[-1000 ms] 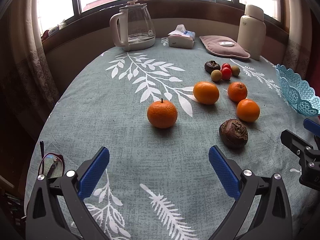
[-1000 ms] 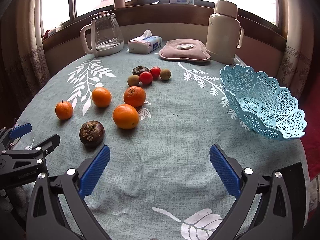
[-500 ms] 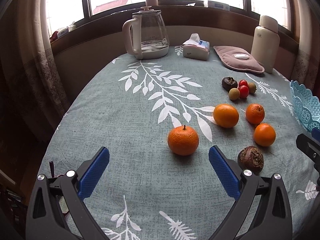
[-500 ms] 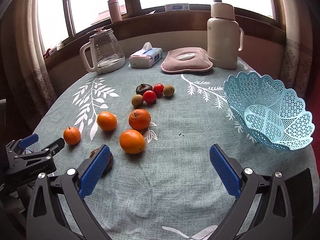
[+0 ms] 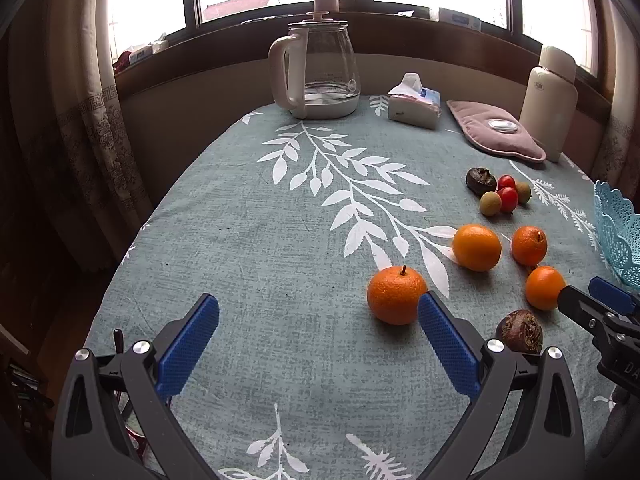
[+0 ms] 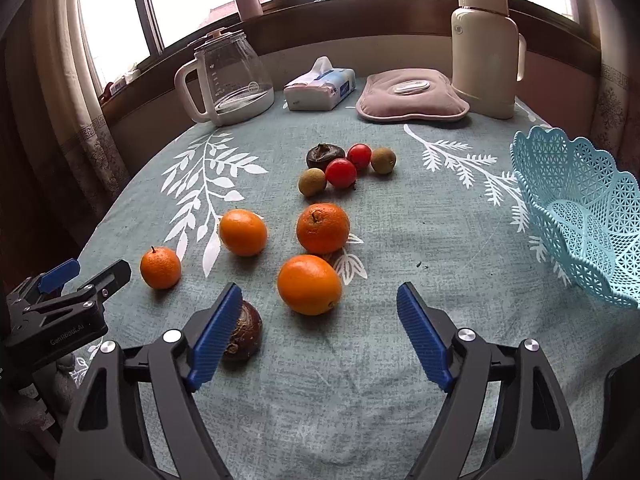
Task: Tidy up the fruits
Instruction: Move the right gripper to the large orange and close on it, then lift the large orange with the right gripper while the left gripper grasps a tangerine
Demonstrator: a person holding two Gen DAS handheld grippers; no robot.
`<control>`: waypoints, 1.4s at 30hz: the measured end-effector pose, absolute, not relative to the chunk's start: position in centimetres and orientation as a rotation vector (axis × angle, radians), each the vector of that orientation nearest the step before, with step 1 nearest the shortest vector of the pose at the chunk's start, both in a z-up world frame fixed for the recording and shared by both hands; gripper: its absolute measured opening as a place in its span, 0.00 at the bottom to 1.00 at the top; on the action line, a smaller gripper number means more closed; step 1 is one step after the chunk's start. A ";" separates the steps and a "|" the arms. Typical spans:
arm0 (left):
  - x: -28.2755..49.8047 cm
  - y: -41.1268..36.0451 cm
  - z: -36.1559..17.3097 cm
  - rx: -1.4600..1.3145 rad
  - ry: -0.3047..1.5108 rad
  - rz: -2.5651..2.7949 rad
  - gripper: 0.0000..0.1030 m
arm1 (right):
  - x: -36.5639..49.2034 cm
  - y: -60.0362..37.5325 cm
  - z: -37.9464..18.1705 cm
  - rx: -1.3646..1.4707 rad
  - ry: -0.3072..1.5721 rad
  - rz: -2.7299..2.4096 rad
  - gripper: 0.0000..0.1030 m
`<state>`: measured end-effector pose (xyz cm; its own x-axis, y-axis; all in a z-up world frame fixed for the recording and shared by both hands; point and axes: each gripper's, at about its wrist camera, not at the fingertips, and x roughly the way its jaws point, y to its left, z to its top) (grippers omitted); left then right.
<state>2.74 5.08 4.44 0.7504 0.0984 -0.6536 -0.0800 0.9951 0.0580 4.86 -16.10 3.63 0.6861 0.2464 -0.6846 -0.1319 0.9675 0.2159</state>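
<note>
Several oranges lie on the leaf-print tablecloth. The stemmed orange (image 5: 396,294) sits just beyond my open left gripper (image 5: 318,330), by its right finger. My right gripper (image 6: 320,316) is open, with the nearest orange (image 6: 309,284) just beyond its fingertips. A dark wrinkled fruit (image 6: 244,336) lies behind its left finger. Two more oranges (image 6: 243,232) (image 6: 323,228) lie further on. A cluster of small red, tan and dark fruits (image 6: 341,173) lies beyond. The light blue lattice basket (image 6: 576,216) stands at the right, empty.
At the table's far edge stand a glass kettle (image 6: 228,80), a tissue pack (image 6: 318,90), a pink pad (image 6: 410,98) and a cream thermos (image 6: 484,48). Curtains hang at the left. The left gripper also shows in the right wrist view (image 6: 60,304).
Both grippers have pulled back and swung left. The fruits have shifted right in the left wrist view. The right gripper has come nearer the oranges. Nothing was grasped.
</note>
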 end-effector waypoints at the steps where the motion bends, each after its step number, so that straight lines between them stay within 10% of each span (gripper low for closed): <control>1: 2.7 5.0 4.4 0.028 0.717 0.096 0.95 | 5.2 -16.0 3.5 0.159 0.795 0.217 0.69; 10: 3.0 5.1 4.0 0.025 0.731 0.094 0.95 | 7.5 -15.2 1.8 0.186 0.887 0.228 0.41; 31: 4.9 3.7 3.2 0.008 0.770 0.029 0.95 | 5.1 -17.9 4.0 0.198 0.802 0.189 0.41; 42: 6.7 3.7 2.1 -0.077 0.858 -0.093 0.53 | 4.2 -19.7 5.1 0.213 0.765 0.174 0.41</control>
<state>6.69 3.74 2.06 0.6502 -0.1131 -0.7513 0.0507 0.9931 -0.1056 4.19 -19.75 5.13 0.7084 0.2330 -0.6662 -0.0785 0.9641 0.2537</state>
